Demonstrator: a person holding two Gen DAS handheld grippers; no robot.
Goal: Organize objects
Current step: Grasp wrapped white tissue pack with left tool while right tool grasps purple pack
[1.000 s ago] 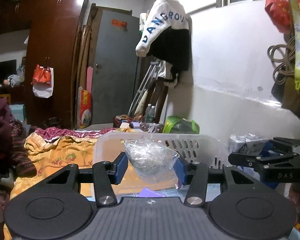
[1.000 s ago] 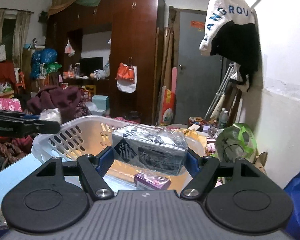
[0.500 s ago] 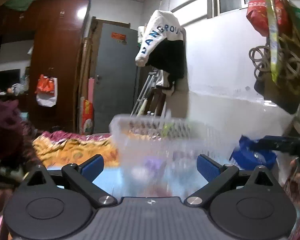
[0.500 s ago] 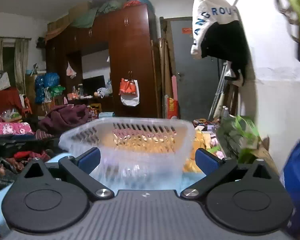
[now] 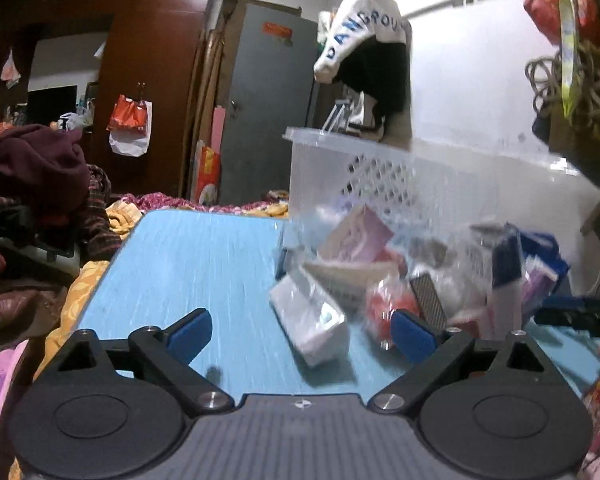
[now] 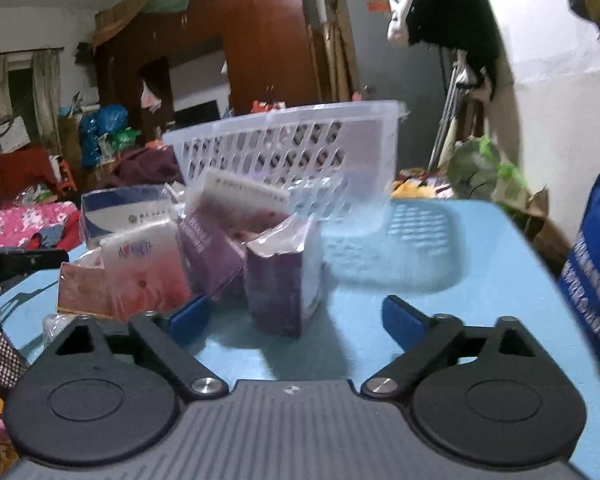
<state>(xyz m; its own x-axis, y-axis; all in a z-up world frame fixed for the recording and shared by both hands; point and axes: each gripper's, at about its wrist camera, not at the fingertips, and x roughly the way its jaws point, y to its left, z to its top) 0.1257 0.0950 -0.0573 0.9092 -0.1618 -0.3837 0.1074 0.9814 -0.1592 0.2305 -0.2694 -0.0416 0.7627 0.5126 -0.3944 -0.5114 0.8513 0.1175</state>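
the blue table (image 6: 480, 280) lies under both claws, with the white basket (image 6: 300, 148) beyond them and blurred. boxes (image 6: 236, 232) lie heaped ahead of the right claw (image 6: 296, 318) and ahead-right of the left claw (image 5: 302, 334). both claws gape with nothing between the pads; the right's jaws have just been closing a little, the left's too.

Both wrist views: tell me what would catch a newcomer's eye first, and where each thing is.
A heap of wrapped boxes and packets lies jumbled on the blue table, a purple box standing nearest the right gripper. Just behind the heap stands a translucent slotted basket. Both grippers, left included, hang open and empty in front of the pile.
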